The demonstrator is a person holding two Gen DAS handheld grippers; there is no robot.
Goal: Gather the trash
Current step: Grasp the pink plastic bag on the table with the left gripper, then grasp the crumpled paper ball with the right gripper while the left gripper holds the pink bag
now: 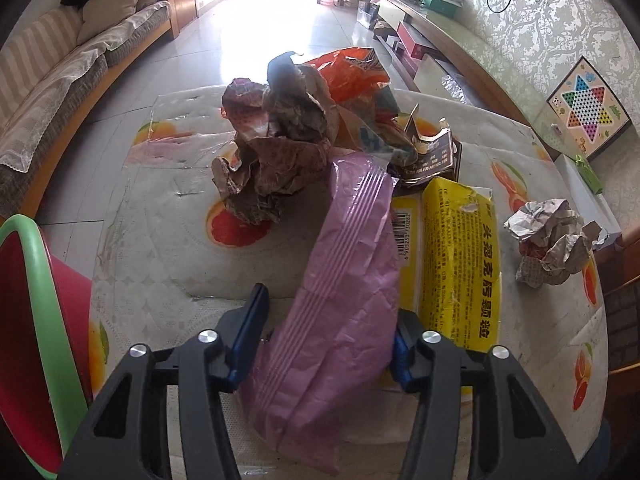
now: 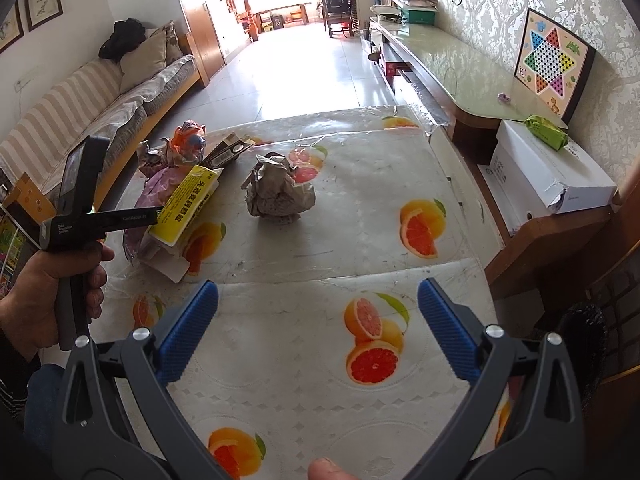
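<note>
- Red plastic bin w/ green rim [image 1: 36, 320]: off the table's left edge, just beside it; only part shows in left wrist view, so mouth and contents can't be told.
- Left gripper [image 1: 320, 344]: fingers spread either side of the pink quilted plastic wrapper [image 1: 340, 280], near the table's front-left edge. Wrapper fills the gap, but whether the pads press it or just flank it can't be told; right blue pad is mostly covered by it.
- Step in hand, my read: picking the pink wrapper as one trash piece. Next move prob. calls for squeezing down on it, lifting clear of the pile, swinging left over the bin.
- Big crumpled brown paper wad [image 1: 272, 152] and orange plastic bag [image 1: 352, 72]: behind the wrapper toward the far-left edge, heaped together; what lies under them is hidden.
- Yellow flat box w/ black print [image 1: 460, 264]: just right of the wrapper, touching it, partly overlapped.
- Small crumpled grey-white paper ball [image 2: 278, 192]: alone mid-table, well apart from the pile.
- Right gripper [image 2: 318, 332]: fingers released, wide apart, nothing between, over the fruit-print plastic tablecloth [image 2: 360, 248] at the front edge.
- Fingertip at bottom edge of right wrist view is cut off.
</note>
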